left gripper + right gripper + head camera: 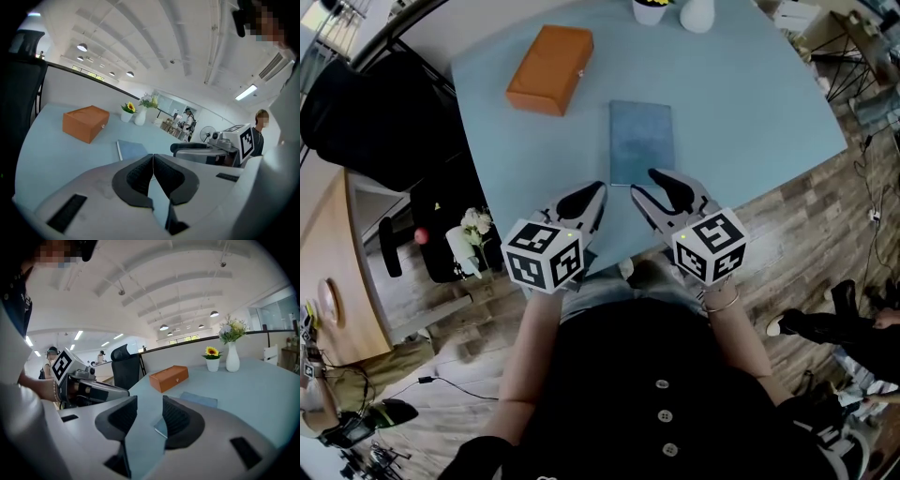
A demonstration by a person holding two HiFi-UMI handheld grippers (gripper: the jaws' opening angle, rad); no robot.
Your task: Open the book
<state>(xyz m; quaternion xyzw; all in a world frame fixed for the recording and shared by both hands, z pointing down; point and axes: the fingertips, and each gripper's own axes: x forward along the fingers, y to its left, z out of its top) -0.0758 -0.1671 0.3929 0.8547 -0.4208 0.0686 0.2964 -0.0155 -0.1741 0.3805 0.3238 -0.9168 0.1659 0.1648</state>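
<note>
Book (pixel 641 141) lies closed, just ahead of both pairs of jaws.

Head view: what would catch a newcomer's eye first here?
A closed blue book lies flat on the pale blue table, in the middle near the front edge. Both grippers, with their black-and-white marker cubes, point at the book's near end: the left gripper with its jaws together and the right gripper with its jaws apart. An orange box sits farther back on the left.
</note>
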